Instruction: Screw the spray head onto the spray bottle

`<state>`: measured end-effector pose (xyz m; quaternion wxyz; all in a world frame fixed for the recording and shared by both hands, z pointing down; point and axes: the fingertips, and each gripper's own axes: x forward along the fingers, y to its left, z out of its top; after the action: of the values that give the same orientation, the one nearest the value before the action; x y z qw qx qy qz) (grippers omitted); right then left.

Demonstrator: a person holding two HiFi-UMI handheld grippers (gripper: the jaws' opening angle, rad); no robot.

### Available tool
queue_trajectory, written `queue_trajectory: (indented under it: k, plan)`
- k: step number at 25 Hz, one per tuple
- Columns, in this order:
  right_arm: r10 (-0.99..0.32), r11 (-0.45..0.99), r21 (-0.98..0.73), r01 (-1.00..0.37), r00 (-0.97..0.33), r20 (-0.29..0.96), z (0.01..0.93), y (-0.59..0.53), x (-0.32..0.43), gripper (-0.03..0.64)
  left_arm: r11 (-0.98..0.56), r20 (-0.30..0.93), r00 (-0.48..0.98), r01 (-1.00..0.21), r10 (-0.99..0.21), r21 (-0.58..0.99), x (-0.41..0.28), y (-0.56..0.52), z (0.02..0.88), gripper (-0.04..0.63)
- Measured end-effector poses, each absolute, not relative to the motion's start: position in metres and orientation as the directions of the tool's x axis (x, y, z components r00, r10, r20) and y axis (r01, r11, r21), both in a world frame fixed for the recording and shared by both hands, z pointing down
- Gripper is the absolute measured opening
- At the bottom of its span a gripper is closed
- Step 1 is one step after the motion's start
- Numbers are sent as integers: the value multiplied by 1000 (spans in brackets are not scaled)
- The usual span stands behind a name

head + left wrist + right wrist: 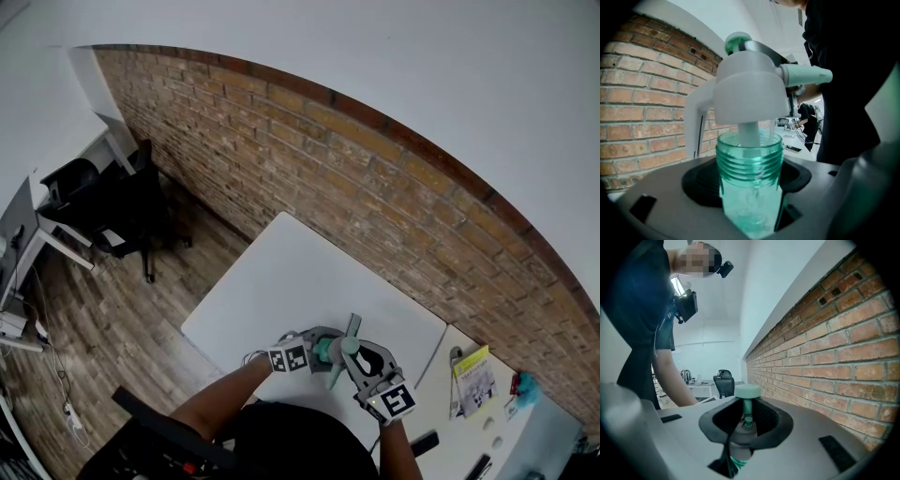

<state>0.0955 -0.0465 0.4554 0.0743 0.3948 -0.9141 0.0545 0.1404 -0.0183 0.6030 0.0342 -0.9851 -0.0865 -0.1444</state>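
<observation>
Teal plastic first: we note the bottle (749, 187) upright and pinched just below its neck by the left gripper (749, 201), jaws pressed on either side. At 12 o'clock of the bottle sits the grey spray head (747, 96), nozzle (806, 75) pointing to 3 o'clock. The right gripper (745, 427) has its jaws clamped close on the head's body. The tube (750, 133) already reaches into the mouth, but the threads (749, 161) show bare all round and the collar hangs clear above them. We judge the task at seating: tube in, no turn taken yet. Left to do: lower the head onto the neck and twist it tight. From the head view the pair is held at 6 o'clock, over the near edge of the white table (281, 281).
</observation>
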Motion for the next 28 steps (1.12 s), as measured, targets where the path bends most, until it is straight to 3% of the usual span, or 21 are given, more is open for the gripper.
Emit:
queue_trajectory:
  k: [28]
  plan:
    - [-748, 639, -83, -765, -643, 165, 481, -49, 103, 66, -982, 290, 943, 185, 166, -37, 141, -17, 603, 322]
